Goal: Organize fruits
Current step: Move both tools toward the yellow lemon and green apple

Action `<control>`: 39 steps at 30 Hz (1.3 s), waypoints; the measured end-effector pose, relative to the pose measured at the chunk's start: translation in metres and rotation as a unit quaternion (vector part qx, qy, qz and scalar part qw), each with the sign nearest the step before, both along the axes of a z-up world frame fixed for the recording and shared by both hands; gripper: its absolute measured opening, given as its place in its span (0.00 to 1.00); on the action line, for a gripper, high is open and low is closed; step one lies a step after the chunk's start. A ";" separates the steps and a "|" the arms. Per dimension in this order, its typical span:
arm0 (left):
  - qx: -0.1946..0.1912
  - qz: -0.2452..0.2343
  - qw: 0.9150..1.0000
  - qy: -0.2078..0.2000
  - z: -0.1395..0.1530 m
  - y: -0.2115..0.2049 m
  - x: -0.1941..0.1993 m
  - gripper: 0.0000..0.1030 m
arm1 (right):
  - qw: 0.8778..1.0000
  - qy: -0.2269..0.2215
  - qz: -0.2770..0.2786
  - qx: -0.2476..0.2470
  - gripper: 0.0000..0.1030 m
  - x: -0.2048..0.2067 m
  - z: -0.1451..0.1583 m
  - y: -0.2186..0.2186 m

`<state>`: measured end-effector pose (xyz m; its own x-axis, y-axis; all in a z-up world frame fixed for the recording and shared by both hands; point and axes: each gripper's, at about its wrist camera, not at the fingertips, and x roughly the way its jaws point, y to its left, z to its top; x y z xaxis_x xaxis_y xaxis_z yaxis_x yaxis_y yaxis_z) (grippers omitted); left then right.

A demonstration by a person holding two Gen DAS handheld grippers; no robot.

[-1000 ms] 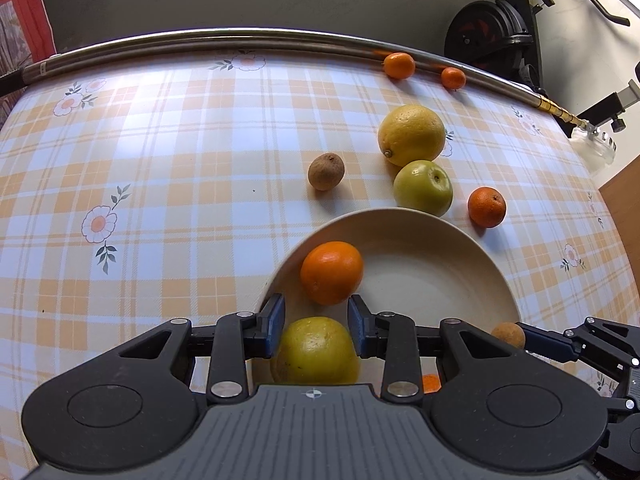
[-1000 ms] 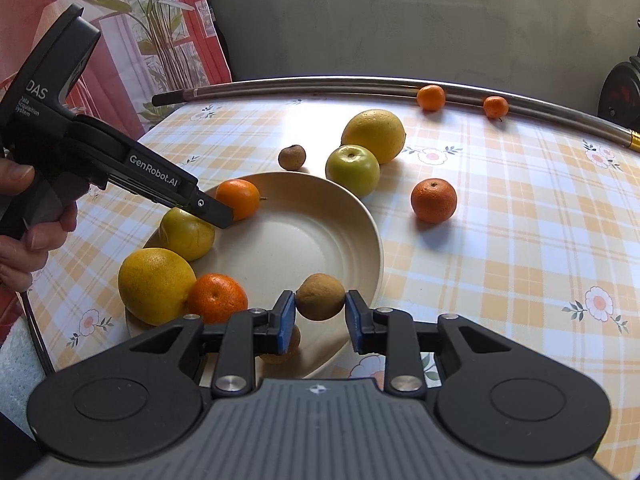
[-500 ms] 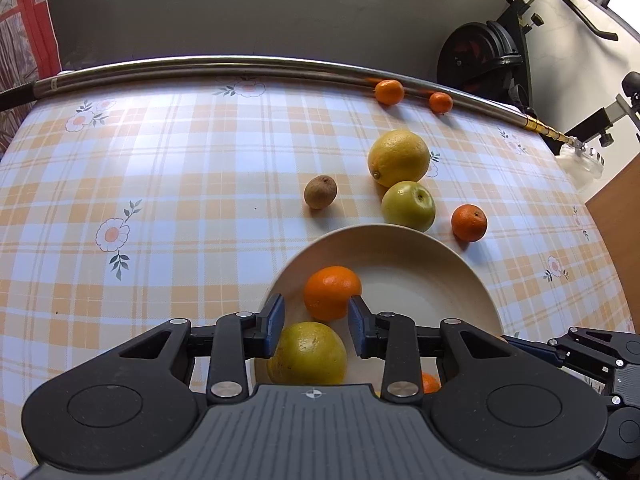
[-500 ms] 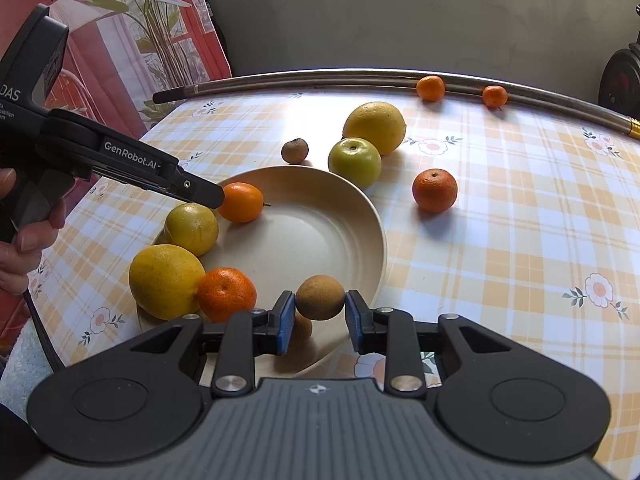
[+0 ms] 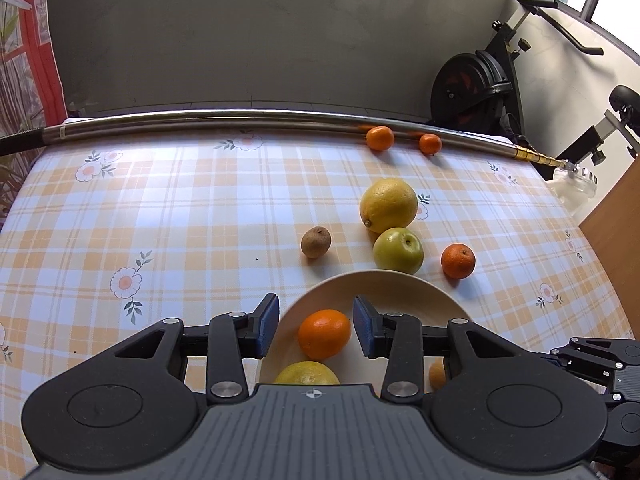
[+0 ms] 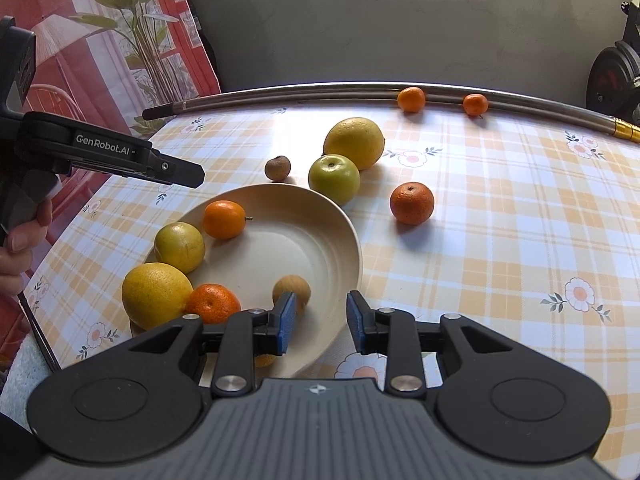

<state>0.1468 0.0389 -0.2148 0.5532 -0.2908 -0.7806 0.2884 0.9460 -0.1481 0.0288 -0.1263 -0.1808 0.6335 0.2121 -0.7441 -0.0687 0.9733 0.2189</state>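
Observation:
A cream plate (image 6: 352, 240) holds an orange (image 6: 224, 219), a yellow-green fruit (image 6: 180, 246), a big yellow citrus (image 6: 156, 294), a mandarin (image 6: 212, 304) and a brown fruit (image 6: 294, 288). My right gripper (image 6: 321, 322) hangs over the plate's near rim, jaws slightly apart and empty, with the brown fruit just left of them. My left gripper (image 5: 315, 325) hovers above the orange (image 5: 324, 334) with its jaws opening and nothing between them. Its tip (image 6: 176, 174) shows from the side. Beyond the plate (image 5: 384, 276) lie a lemon (image 5: 388, 205), a green apple (image 5: 398, 251), a kiwi (image 5: 316, 242) and a mandarin (image 5: 458, 261).
Two small mandarins (image 5: 380, 138) (image 5: 430, 144) rest against a metal tube (image 5: 240, 118) along the table's far edge. An exercise bike (image 5: 480, 88) stands behind, and a wooden panel (image 5: 616, 220) is at the right. A hand (image 6: 20, 240) holds the left gripper's handle.
The left gripper rose away from the yellow-green fruit in the plate and its jaws widened. The brown fruit left the right gripper's pads and now lies in the plate.

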 end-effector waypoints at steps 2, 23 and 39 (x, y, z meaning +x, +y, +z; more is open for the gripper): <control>0.000 0.003 1.000 0.000 0.000 0.001 0.001 0.42 | 1.000 -0.003 -0.004 -0.001 0.31 0.000 0.001 -0.002; -0.008 0.056 0.996 -0.063 0.040 0.023 0.021 0.42 | 0.994 -0.061 -0.087 -0.013 0.31 0.011 0.034 -0.061; -0.002 0.053 0.996 -0.072 0.041 0.020 0.030 0.42 | 0.996 -0.059 -0.058 -0.041 0.31 0.037 0.022 -0.059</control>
<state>0.1764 0.0585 -0.1737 0.6871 -0.2269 -0.6903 0.2045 0.9720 -0.1159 0.0653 -0.1852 -0.1585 0.7337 0.0743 -0.6754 0.0248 0.9904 0.1359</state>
